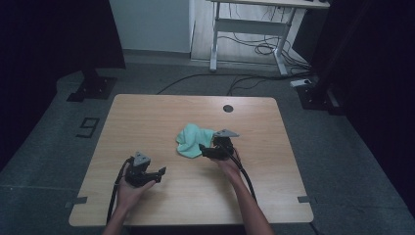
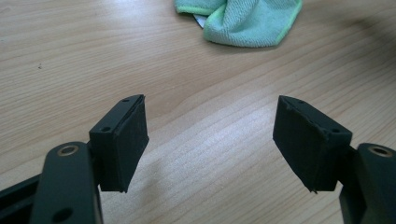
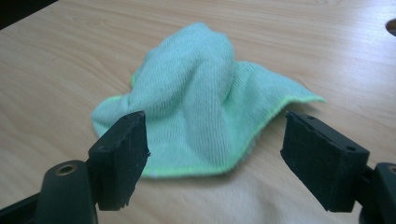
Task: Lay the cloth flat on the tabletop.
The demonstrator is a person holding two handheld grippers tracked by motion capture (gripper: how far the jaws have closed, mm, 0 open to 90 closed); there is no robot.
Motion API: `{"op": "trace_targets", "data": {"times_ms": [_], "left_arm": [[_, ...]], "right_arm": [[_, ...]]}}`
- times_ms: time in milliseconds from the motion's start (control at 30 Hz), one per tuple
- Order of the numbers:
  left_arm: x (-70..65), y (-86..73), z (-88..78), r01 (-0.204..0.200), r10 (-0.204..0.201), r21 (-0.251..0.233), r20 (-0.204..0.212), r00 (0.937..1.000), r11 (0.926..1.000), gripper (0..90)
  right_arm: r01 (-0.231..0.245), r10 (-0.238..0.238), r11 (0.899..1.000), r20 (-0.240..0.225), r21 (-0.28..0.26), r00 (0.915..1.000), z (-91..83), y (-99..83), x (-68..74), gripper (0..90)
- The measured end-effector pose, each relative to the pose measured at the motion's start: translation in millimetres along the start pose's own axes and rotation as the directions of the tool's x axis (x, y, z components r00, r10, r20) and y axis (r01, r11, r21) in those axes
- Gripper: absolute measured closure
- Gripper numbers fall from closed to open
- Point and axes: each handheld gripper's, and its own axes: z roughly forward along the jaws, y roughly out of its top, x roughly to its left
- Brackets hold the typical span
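Two black tools sit nearest the camera, one in each of the person's hands, above one wooden worktop (image 1: 147,117). One light-green microfibre cloth (image 1: 191,140) lies crumpled near the middle of the worktop, bunched into a soft peak with a yellow-green hem. In the high view the right tool (image 1: 205,151) is just beside the cloth's near edge; in the right gripper view its jaws stand wide apart, holding nothing, with the cloth (image 3: 201,112) close ahead between them. The left tool (image 1: 159,174) hovers over bare wood, well apart from the cloth, its jaws likewise spread wide and empty. One small round dark hole (image 1: 228,108) marks the worktop's far edge.
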Motion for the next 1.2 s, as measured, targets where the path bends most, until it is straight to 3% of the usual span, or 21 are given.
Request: {"op": "trace_targets", "data": {"times_ms": [300,667,900,1200], "left_arm": [[-4.0,-2.0,0.4,-0.012,0.012,0.004,-0.011,0.9999,0.9999,26.2],[-4.3,-4.3,0.7,-0.022,0.022,0.015,-0.031,0.9993,0.9996,26.2],[-3.9,-5.6,1.5,-0.019,0.020,0.020,-0.022,0.9996,0.9996,25.9],[2.4,-7.0,-3.2,0.010,-0.010,-0.002,-0.023,0.9997,0.9999,26.0]], "right_arm": [[-0.028,0.028,1.000,-0.024,0.007,0.9993,23.4,4.5,0.2,23.7],[-0.014,0.015,1.000,-0.044,0.020,0.9989,45.3,14.4,6.9,22.9],[-0.016,0.020,0.998,-0.059,0.062,0.9981,71.2,23.3,12.5,21.7],[-0.015,0.019,0.991,-0.031,0.130,0.9993,89.7,25.3,16.9,25.9]]}}
